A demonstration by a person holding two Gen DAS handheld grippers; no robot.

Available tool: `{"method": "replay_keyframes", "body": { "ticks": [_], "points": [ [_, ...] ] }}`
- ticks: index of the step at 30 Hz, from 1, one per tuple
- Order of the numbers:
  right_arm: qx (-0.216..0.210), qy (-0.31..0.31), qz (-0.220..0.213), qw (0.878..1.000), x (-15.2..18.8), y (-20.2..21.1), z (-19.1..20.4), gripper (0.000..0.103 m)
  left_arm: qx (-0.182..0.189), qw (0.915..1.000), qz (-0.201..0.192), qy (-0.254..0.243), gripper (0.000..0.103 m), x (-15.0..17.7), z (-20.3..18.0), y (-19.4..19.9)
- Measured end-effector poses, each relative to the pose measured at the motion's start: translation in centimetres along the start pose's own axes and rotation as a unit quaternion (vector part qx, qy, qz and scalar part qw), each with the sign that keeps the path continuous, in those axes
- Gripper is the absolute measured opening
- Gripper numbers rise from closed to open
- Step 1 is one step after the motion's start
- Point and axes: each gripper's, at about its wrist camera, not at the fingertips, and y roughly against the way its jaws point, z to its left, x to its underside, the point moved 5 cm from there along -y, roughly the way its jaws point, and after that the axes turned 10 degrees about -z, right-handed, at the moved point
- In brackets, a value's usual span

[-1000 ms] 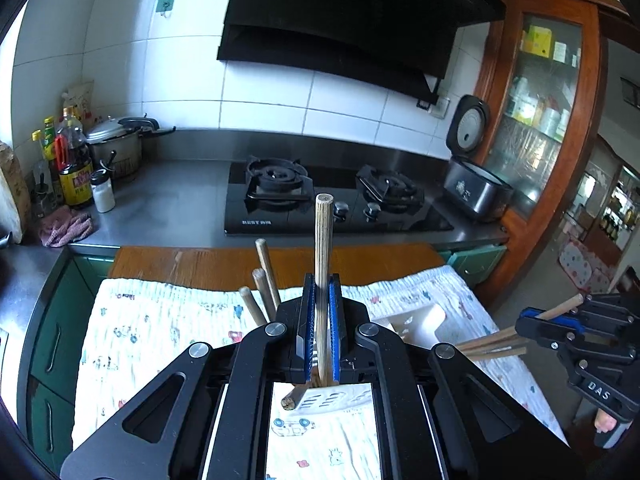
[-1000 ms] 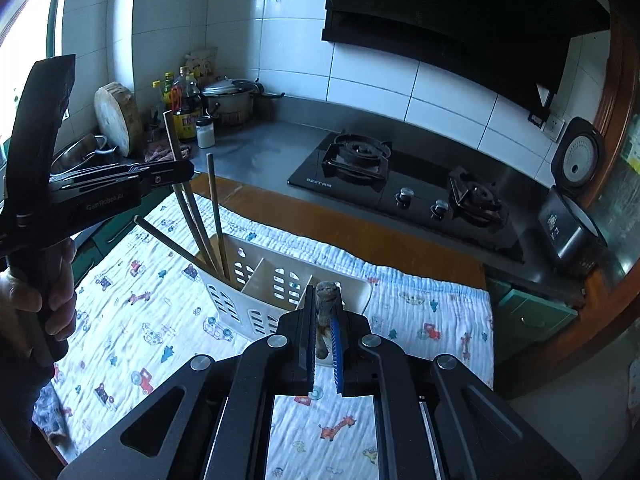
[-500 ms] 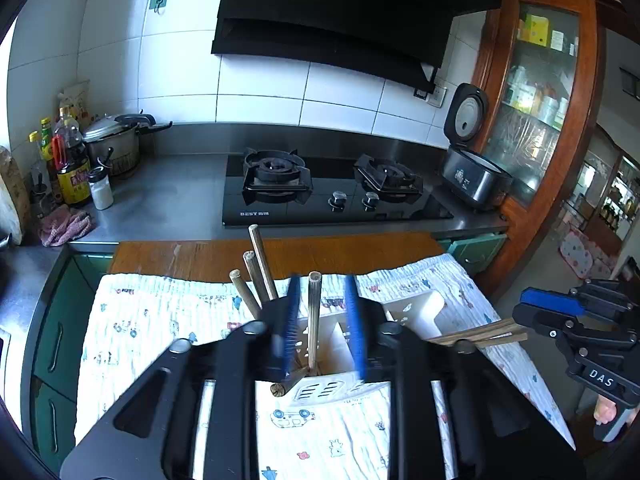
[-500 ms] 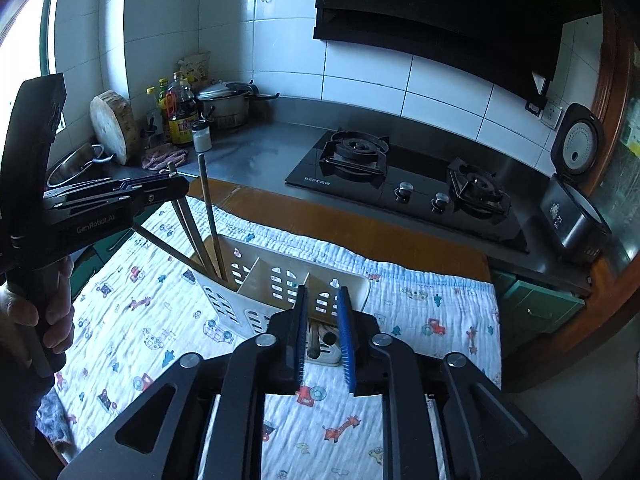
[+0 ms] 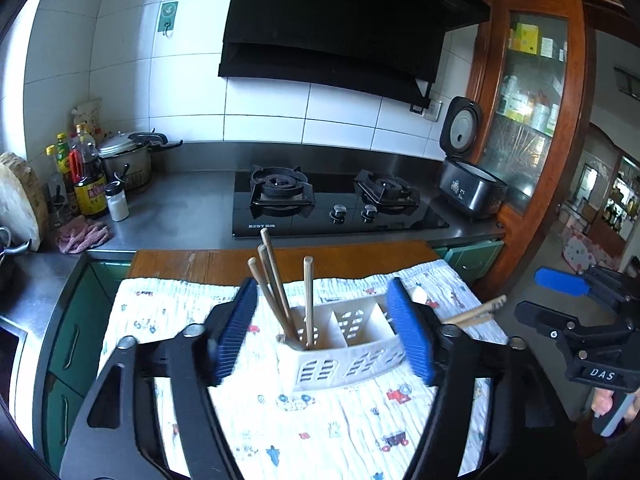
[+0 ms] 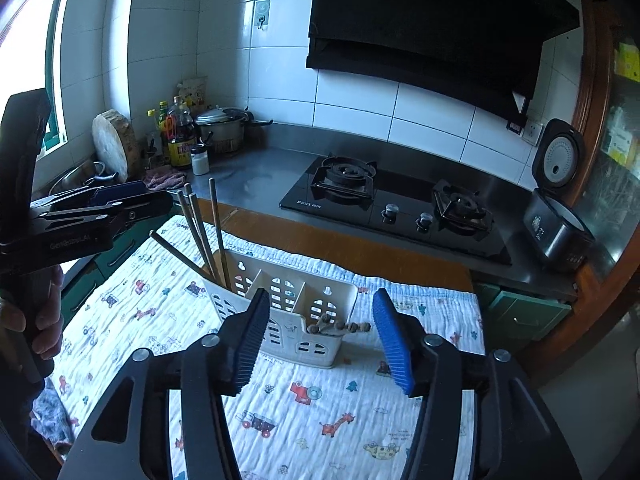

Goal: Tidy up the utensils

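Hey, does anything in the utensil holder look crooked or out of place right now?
Mostly tidy. In the white utensil holder, one dark chopstick leans far out over the left end while the others stand nearly upright. A knobbly wooden piece lies across the right compartment's rim.

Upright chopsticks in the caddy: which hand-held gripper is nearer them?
Left. The left hand-held gripper hovers by the tops of the chopsticks; the right hand-held gripper sits past the caddy. Both jaws have just been opening, gripping nothing.
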Motion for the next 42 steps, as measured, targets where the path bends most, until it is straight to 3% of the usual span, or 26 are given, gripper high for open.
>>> {"method": "replay_keyframes", "body": {
  "ticks": [5, 10, 14, 22, 26, 29, 42],
  "points": [
    [0.004, -0.005, -0.01, 1.0, 0.9, 2.0, 0.1, 0.072, -0.009, 0.9999, -0.008, -0.009, 0.087, 0.8, -0.2, 2.4],
    [-0.003, -0.018, -0.017, 1.0, 2.5, 3.9, 0.4, 0.08, -0.011, 0.9998, -0.011, -0.012, 0.098, 2.4, -0.6, 4.6],
    [0.009, -0.011, -0.024, 1.0, 4.1, 5.1, 1.1, 0.086, -0.015, 0.9997, -0.009, -0.015, 0.098, 4.1, -0.8, 6.0],
    [-0.005, -0.036, -0.036, 0.999, 8.2, 7.4, 2.0, 0.092, -0.026, 0.9996, 0.003, -0.01, 0.098, 8.1, -0.5, 9.0],
    [-0.015, -0.047, -0.036, 0.998, 10.6, 8.3, 2.8, 0.093, -0.048, 0.9985, -0.001, -0.027, 0.098, 10.1, -0.8, 10.8],
    [-0.002, -0.044, -0.04, 0.998, 12.3, 9.0, 3.2, 0.093, -0.066, 0.9971, -0.003, -0.038, 0.098, 11.6, -1.2, 12.0],
    [0.033, -0.053, -0.05, 0.997, 18.1, 12.0, 5.3, 0.095, -0.08, 0.9958, 0.01, -0.044, 0.098, 17.2, -1.2, 15.7]
  ]
}}
